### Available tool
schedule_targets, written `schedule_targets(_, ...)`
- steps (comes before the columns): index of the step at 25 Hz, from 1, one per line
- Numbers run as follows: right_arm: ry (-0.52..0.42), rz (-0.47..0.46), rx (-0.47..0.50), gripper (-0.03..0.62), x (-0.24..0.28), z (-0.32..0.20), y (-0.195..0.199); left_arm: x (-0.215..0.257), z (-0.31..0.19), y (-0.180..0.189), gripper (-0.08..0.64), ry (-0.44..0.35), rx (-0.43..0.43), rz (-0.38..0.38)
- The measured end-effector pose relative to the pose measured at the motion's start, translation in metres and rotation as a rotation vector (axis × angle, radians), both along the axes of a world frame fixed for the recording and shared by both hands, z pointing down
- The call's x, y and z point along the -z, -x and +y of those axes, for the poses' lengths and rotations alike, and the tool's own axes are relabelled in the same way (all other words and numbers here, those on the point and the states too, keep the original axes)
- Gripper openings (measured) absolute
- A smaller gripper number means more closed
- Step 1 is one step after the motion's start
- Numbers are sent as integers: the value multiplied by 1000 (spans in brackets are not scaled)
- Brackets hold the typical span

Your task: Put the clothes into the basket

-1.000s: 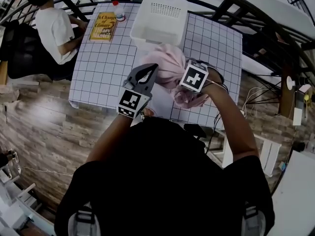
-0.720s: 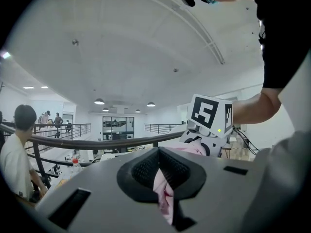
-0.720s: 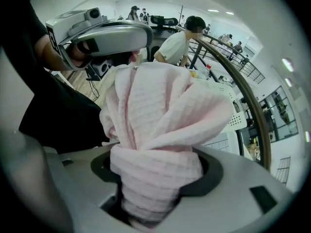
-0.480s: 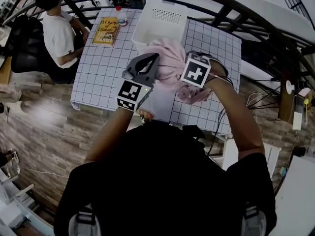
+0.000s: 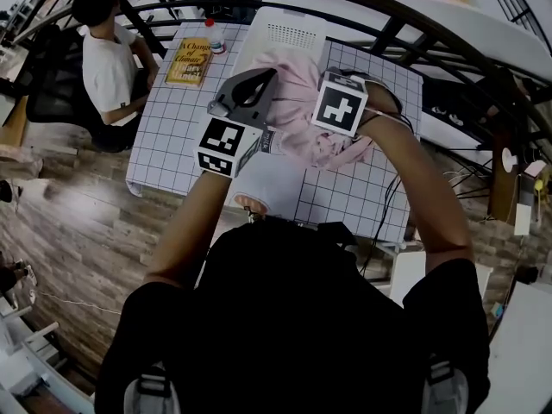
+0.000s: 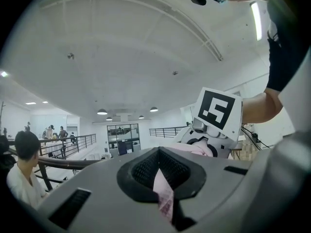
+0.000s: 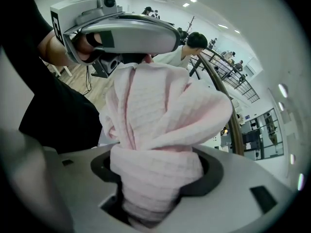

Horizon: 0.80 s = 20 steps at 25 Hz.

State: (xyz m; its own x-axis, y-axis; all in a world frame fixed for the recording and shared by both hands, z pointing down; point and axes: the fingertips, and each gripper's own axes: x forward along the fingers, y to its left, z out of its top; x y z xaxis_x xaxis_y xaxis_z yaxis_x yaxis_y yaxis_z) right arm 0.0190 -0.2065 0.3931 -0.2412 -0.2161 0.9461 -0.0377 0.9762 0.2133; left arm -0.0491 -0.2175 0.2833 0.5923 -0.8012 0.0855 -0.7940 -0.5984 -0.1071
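Observation:
A pink ribbed garment hangs in the air between both grippers, over the near edge of the white basket. My left gripper points level and is shut on a thin edge of the pink cloth. In the head view it is at the garment's left side. My right gripper points steeply down and is shut on a thick bunch of the garment. Its marker cube hides its jaws in the head view.
The white table with a grid pattern lies below. A yellow book and a small bottle sit at its far left corner. A seated person in white is at the table's left. Dark railings curve behind the basket.
Both grippers have risen with the garment and moved toward the basket. The cloth has lifted off the table and now overlaps the basket's near rim.

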Motion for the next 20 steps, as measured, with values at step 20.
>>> schedule_targets(20, -93, 4, -91, 313, 67, -105, 37, 55, -92, 38, 3, -92, -61, 1)
